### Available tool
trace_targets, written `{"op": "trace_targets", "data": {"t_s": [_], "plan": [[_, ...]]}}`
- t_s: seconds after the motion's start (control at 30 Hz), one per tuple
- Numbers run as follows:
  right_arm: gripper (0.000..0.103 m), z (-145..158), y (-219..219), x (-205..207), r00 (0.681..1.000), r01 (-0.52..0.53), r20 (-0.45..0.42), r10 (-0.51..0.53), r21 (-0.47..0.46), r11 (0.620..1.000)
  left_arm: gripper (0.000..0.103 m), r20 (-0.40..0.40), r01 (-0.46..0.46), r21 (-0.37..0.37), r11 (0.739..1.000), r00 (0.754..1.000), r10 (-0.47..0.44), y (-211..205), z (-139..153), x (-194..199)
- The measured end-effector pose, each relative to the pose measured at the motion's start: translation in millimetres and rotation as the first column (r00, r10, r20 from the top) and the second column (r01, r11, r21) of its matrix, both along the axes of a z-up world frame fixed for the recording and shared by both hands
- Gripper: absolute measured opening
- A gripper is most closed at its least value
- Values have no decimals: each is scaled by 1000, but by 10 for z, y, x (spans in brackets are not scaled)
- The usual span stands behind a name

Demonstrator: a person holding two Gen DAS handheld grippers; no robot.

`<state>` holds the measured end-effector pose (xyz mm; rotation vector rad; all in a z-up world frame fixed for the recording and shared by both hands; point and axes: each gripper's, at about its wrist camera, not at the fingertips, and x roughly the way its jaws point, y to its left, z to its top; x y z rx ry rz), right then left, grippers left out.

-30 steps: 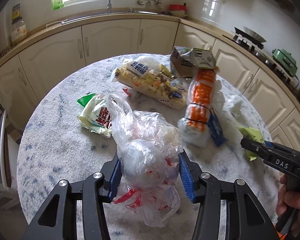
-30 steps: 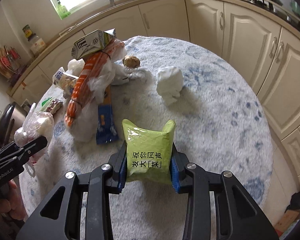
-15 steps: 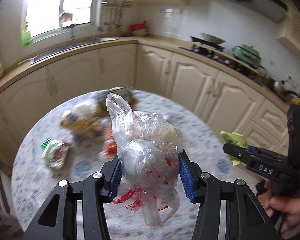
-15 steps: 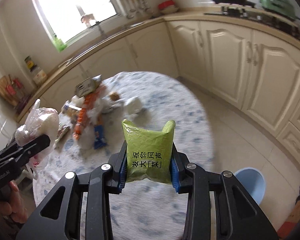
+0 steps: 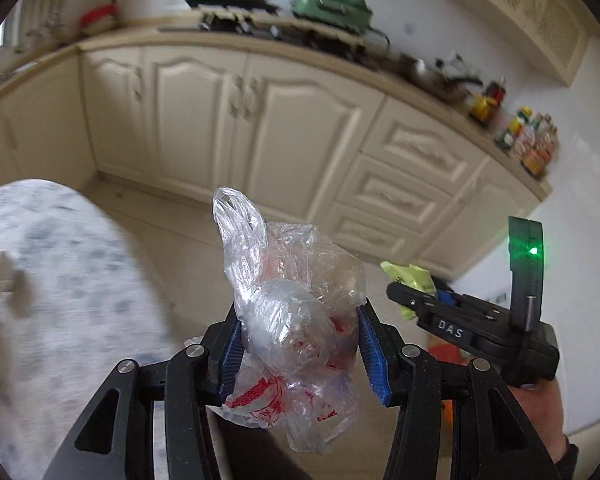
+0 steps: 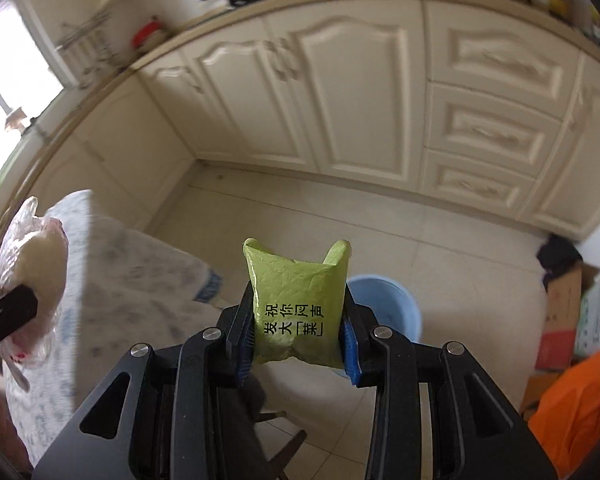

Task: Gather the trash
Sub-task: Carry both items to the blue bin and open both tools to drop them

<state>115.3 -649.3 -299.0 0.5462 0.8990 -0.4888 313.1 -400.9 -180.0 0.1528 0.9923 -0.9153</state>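
Right now my left claw (image 5: 300, 344) is squeezing a crumpled clear plastic bag (image 5: 296, 304) between its blue pads, and my right claw (image 6: 298, 338) is clamping a green snack packet (image 6: 298, 312) with black print, both lifted off the table (image 6: 132, 280), which is lying off to the left. Just beyond the packet a blue bucket (image 6: 392, 304) is standing on the tiled floor (image 6: 440, 248), with cream cabinets (image 6: 340, 100) behind it

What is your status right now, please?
Left gripper shut on plastic bag. Right gripper shut on green packet. Blue bucket ahead, unobstructed.
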Motion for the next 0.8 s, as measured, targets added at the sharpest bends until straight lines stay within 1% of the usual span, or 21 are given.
{"op": "trace_targets", "data": {"t_s": [0.07, 0.23, 0.27, 0.33, 0.37, 0.43, 0.5, 0.57, 0.6, 0.63, 0.67, 0.7, 0.73, 0.77, 0.8], "plan": [[35, -160, -183, -57, 999, 40, -21, -39, 35, 999, 48, -47, 35, 25, 999, 998, -33, -265, -202, 54], [35, -538, -515, -71, 993, 108, -56, -102, 111, 988, 48, -119, 96, 103, 990, 989, -84, -819, -679, 233], [35, -605, -560, -72, 992, 115, -58, -109, 124, 986, 48, -129, 104, 120, 987, 988, -88, -947, -782, 365], [36, -721, -632, -70, 991, 128, -66, -120, 147, 981, 48, -144, 118, 140, 983, 985, -97, -1134, -907, 391], [36, -769, -659, -55, 990, 133, -71, -123, 153, 979, 48, -155, 122, 150, 981, 983, -99, -1246, -970, 499], [37, -885, -757, -41, 989, 141, -77, -130, 173, 975, 48, -179, 130, 166, 978, 979, -100, -1430, -1078, 595], [38, -971, -815, -24, 986, 153, -88, -139, 185, 971, 49, -191, 134, 190, 973, 977, -97, -1738, -1209, 761], [39, -1052, -879, -18, 984, 169, -94, -153, 189, 967, 53, -197, 140, 209, 968, 975, -98, -1888, -1360, 936], [41, -1089, -909, -22, 982, 180, -99, -163, 193, 965, 55, -195, 138, 219, 966, 976, -96, -1935, -1395, 979], [43, -1113, -923, -27, 980, 186, -102, -169, 197, 962, 60, -189, 135, 227, 964, 978, -93, -1990, -1453, 1046], [46, -1138, -939, -26, 979, 194, -104, -175, 203, 960, 65, -182, 132, 232, 964, 979, -91, -2014, -1466, 1030], [53, -1154, -950, -39, 978, 201, -104, -183, 208, 957, 75, -173, 127, 235, 964, 981, -87, -2036, -1472, 1050], [60, -1165, -960, -50, 976, 208, -103, -190, 212, 955, 81, -163, 121, 233, 965, 983, -84, -2031, -1451, 1008], [64, -1181, -975, -60, 976, 211, -104, -193, 211, 954, 82, -148, 112, 231, 966, 986, -78, -2010, -1412, 985], [69, -1182, -976, -70, 975, 215, -104, -197, 208, 954, 85, -138, 103, 235, 966, 988, -71, -2000, -1389, 980]]}}
